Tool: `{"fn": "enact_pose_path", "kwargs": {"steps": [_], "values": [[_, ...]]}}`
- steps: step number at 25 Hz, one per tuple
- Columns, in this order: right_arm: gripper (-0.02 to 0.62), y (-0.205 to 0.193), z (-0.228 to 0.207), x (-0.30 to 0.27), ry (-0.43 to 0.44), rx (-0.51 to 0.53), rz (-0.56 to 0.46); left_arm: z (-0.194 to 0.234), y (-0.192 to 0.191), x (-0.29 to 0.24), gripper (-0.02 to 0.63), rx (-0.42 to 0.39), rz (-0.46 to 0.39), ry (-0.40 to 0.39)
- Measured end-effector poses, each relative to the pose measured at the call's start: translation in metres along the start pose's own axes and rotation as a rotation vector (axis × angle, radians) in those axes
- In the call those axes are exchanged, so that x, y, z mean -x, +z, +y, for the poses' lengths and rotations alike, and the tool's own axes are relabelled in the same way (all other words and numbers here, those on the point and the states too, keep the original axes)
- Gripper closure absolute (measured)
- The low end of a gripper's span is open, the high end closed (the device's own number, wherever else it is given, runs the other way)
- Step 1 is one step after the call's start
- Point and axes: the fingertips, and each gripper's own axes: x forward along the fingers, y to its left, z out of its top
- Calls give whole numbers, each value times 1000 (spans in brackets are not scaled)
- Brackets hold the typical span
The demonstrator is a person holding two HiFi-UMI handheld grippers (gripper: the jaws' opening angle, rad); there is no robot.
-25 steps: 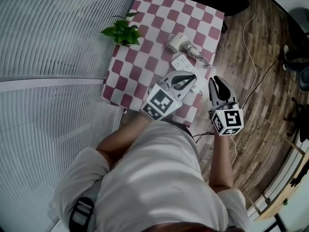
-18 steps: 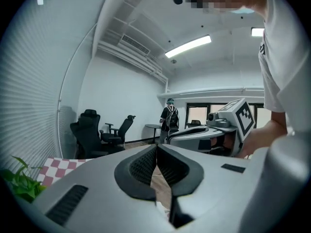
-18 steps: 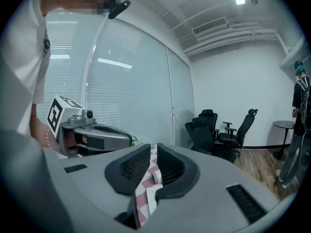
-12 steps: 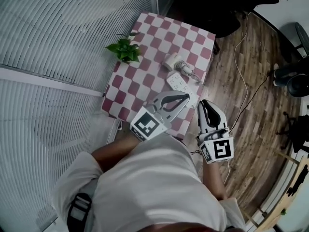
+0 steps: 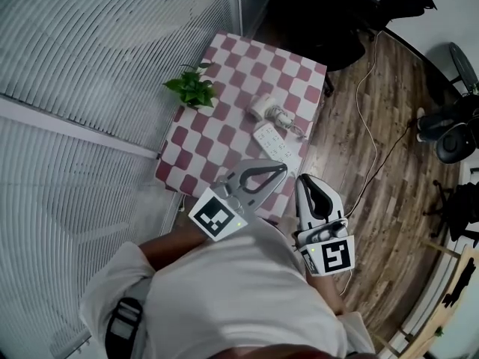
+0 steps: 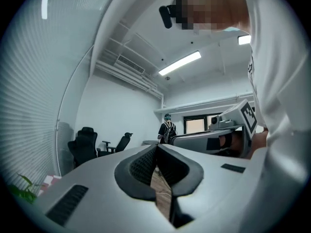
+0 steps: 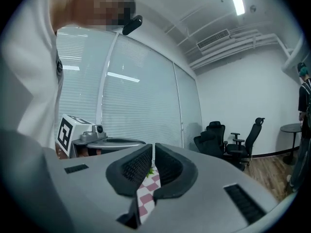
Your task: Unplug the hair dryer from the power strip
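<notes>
On the checked table lies the white hair dryer [image 5: 262, 110], and the white power strip [image 5: 274, 141] sits just in front of it. From this height I cannot tell whether the plug sits in the strip. Both grippers hang level near my chest, short of the table's near edge and apart from both things. My left gripper [image 5: 283, 168] [image 6: 156, 147] is shut, tips together on nothing. My right gripper [image 5: 303, 179] [image 7: 152, 147] has just been closing with nothing between its jaws; only a thin slit remains at the tips.
A small green plant [image 5: 193, 88] stands at the left edge of the table [image 5: 224, 137]. Window blinds run along the left. A thin cable [image 5: 374, 155] trails over the wood floor on the right. Black office chairs [image 7: 233, 142] and a distant person [image 6: 167, 127] are across the room.
Both grippers have risen and drawn back from the table toward my body. The table looks smaller and farther. The right jaws have narrowed.
</notes>
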Motion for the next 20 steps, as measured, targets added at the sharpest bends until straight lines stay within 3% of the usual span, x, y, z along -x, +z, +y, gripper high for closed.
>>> {"fn": "enact_pose_path", "kwargs": {"steps": [2,6,20], "values": [[557,2,1,1,4,-12,-14,-3,1,0,577,-47,13,-2],[563,3,4,2,3,7,-14,-3,4,1,577,-18,-5,7],[563,4,8,-8,-4,18,-6,3,1,9,577,-27,5,16]]}}
